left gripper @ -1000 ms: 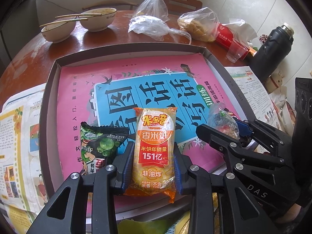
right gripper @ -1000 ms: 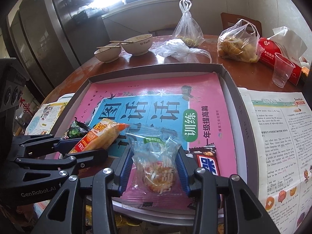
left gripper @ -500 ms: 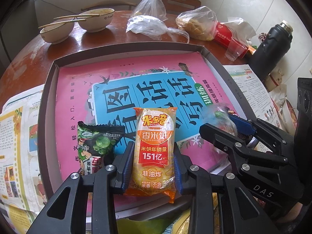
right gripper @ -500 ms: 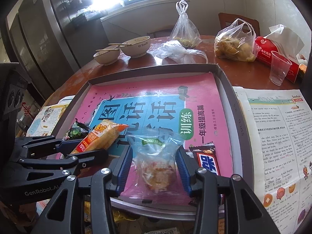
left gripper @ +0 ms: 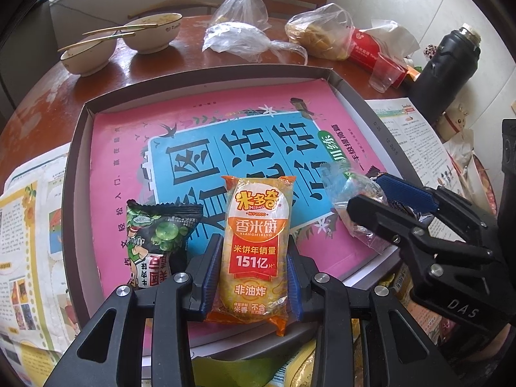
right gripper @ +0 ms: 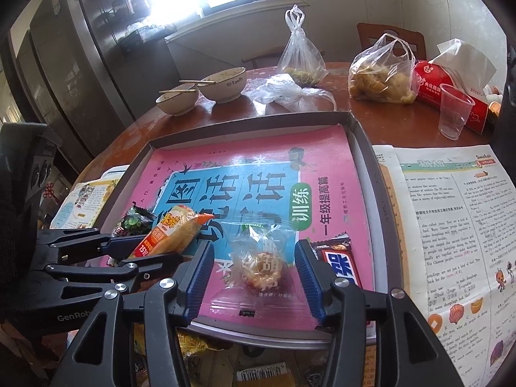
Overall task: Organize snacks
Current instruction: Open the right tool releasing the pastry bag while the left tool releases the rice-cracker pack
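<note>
My left gripper is shut on an orange rice-cracker packet, held over the near edge of a grey tray lined with a pink book. A green pea-snack packet lies in the tray just left of it. My right gripper is open, its jaws standing wide on either side of a clear wrapped pastry that lies on the tray's near edge. A dark chocolate bar lies just right of the right jaw. The right gripper also shows in the left wrist view.
Two bowls with chopsticks, plastic bags, a bag of fried food, a red tissue pack, a plastic cup and a black flask stand behind the tray. Printed sheets flank it.
My right gripper has opened and let go of the clear pastry, which now lies on the tray. My left gripper still holds the orange packet, nearly unmoved.
</note>
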